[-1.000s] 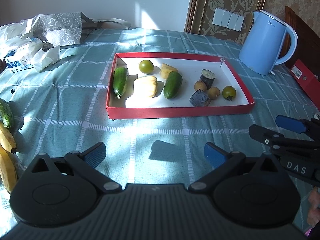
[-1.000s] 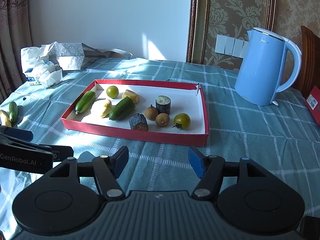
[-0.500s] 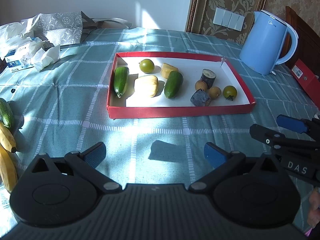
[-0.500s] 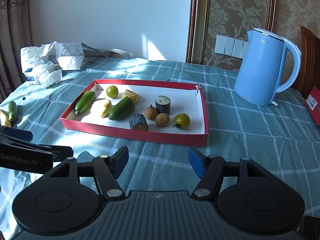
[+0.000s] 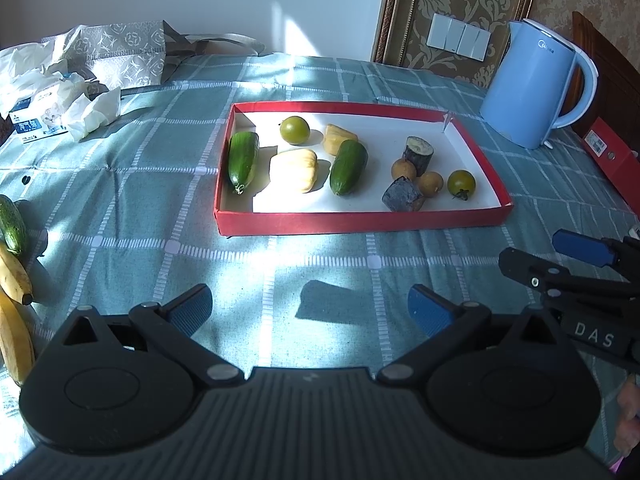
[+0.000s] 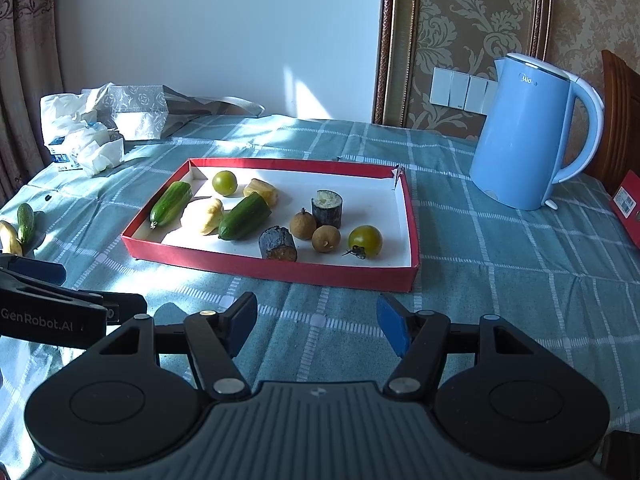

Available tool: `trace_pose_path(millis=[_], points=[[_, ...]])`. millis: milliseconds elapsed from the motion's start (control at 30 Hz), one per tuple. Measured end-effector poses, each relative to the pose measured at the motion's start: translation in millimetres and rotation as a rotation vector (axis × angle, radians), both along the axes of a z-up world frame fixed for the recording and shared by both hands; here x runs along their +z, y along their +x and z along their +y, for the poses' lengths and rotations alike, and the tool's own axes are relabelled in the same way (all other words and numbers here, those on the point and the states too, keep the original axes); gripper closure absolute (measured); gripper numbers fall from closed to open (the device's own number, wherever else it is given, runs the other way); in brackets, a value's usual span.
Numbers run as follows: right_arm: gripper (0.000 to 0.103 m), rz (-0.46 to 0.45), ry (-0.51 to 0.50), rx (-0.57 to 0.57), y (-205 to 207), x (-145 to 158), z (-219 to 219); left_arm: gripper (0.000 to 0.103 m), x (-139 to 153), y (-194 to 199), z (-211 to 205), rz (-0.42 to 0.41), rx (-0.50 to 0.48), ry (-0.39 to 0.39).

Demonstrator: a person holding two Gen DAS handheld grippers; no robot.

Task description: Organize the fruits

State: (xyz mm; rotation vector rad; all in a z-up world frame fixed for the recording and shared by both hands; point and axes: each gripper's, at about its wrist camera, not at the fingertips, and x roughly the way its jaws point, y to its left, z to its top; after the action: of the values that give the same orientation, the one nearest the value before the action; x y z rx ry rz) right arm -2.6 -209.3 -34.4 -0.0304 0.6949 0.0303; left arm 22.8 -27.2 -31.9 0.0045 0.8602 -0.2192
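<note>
A red tray (image 5: 360, 222) (image 6: 272, 270) with a white floor lies mid-table. It holds two cucumbers (image 5: 242, 159) (image 5: 349, 166), two green tomatoes (image 5: 294, 130) (image 5: 461, 182), yellow pieces (image 5: 294, 170), two longans (image 5: 430, 183) and two dark chunks (image 5: 403, 196). Outside it at the far left lie a small cucumber (image 5: 12, 225) (image 6: 25, 218) and bananas (image 5: 14, 304) (image 6: 9, 236). My left gripper (image 5: 310, 310) is open and empty, short of the tray. My right gripper (image 6: 318, 324) is open and empty, also in front of the tray.
A blue kettle (image 5: 536, 84) (image 6: 528, 136) stands at the back right beside a red box (image 5: 612, 156). Tissue packs and a patterned bag (image 5: 80, 76) (image 6: 104, 128) lie at the back left. A checked green cloth (image 5: 140, 184) covers the table.
Both views have shifted only slightly; the tray sits a touch lower in the left wrist view. Both grippers stay open and nothing on the table has moved.
</note>
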Motion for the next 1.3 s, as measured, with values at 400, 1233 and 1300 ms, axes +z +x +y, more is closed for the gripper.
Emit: trace_pose_path(millis=[400, 1233, 1300], points=[[0.037, 0.005, -0.001, -0.003, 0.0, -2.1, 0.2, 0.0, -0.2, -0.2, 0.5, 0.004, 0.002, -0.002], [0.035, 0.009, 0.005, -0.007, -1.8, -3.7, -1.3, 0.0, 1.2, -2.3, -0.5, -0.003, 0.0, 0.004], [0.035, 0.009, 0.004, -0.007, -1.2, -3.7, -1.2, 0.0, 1.0, -2.0, -0.6, -0.001, 0.001, 0.003]])
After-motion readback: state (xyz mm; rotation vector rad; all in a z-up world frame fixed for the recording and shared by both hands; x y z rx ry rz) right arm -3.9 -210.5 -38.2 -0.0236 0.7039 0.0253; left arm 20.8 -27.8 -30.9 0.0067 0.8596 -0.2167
